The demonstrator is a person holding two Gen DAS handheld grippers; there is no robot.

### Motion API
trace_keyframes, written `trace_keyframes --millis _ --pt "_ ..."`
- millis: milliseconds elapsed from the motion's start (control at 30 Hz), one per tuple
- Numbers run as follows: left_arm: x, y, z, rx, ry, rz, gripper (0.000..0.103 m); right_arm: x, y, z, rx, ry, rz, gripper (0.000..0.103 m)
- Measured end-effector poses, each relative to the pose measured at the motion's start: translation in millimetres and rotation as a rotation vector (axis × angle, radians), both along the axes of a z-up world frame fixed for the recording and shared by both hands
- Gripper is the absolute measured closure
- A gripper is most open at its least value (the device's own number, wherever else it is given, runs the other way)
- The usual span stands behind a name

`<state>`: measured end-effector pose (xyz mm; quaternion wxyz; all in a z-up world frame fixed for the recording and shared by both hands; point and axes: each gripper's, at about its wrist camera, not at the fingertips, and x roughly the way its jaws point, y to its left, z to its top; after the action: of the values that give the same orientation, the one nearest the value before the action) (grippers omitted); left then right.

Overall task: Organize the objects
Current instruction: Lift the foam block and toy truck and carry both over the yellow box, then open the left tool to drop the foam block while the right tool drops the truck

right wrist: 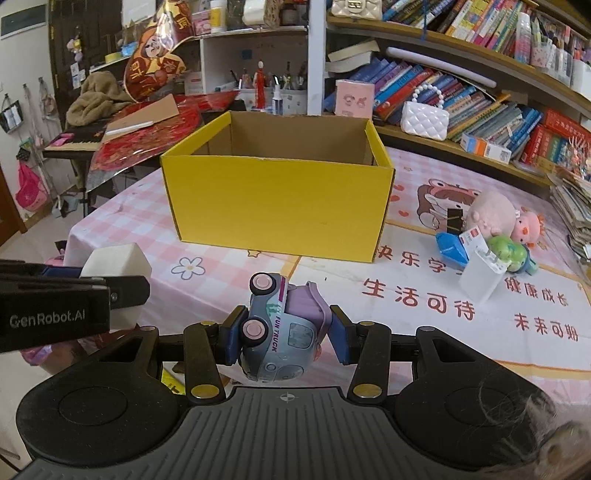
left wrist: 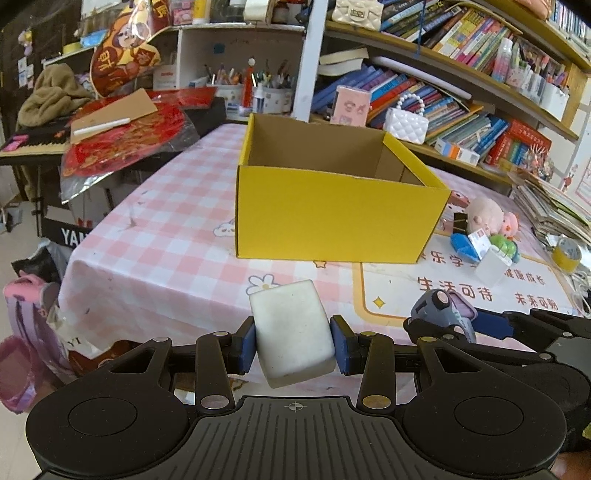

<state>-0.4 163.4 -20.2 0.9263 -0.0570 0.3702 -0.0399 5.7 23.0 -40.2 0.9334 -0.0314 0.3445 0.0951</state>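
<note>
Both tongs were pinching things: the left gripper held a white block, the right gripper a toy truck (on its side), before the yellow box.

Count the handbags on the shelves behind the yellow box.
2. A white quilted handbag with a pearl handle stands on the lower shelf right of the box; a cream quilted handbag sits on the upper shelf. Clutter may hide others.

Bare pink table in front of the yellow box, open box top with room inside, pile of small toys crowding the right, bookshelf close behind
</note>
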Motion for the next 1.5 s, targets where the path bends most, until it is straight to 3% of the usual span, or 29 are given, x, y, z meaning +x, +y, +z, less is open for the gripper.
trace_keyframes --millis 433,500,700,833,1033,1300,1500 --pt "17.8 -3.8 -3.3 -0.003 -0.007 -0.033 0.063 21.0 1.9 -7.7 -0.014 0.049 -0.004 0.06" --pt "19.0 -5.0 2.9 0.0 -0.058 -0.027 0.063 26.7 0.8 -5.5 -0.017 0.034 0.0 0.06" --pt "41.6 -14.3 38.7 0.029 -0.248 -0.035 0.063 55.2 -6.6 24.7 -0.005 -0.124 -0.021 0.06" --pt "77.1 -19.4 54.5 0.043 -0.306 -0.017 0.063 90.4 -9.8 47.2 -0.005 -0.217 -0.007 0.06" --pt "133.4 -25.9 45.7 0.064 -0.263 -0.011 0.063 145.0 -15.2 55.0 -0.034 -0.272 0.04 0.059" --pt "175.0 -32.9 15.4 0.112 -0.138 0.0 0.063 198.9 -7.9 21.9 -0.133 -0.162 0.164 0.059" --pt "195.5 -32.9 3.8 0.149 -0.094 0.0 0.063 227.0 -2.9 9.6 -0.175 -0.074 0.272 0.059"
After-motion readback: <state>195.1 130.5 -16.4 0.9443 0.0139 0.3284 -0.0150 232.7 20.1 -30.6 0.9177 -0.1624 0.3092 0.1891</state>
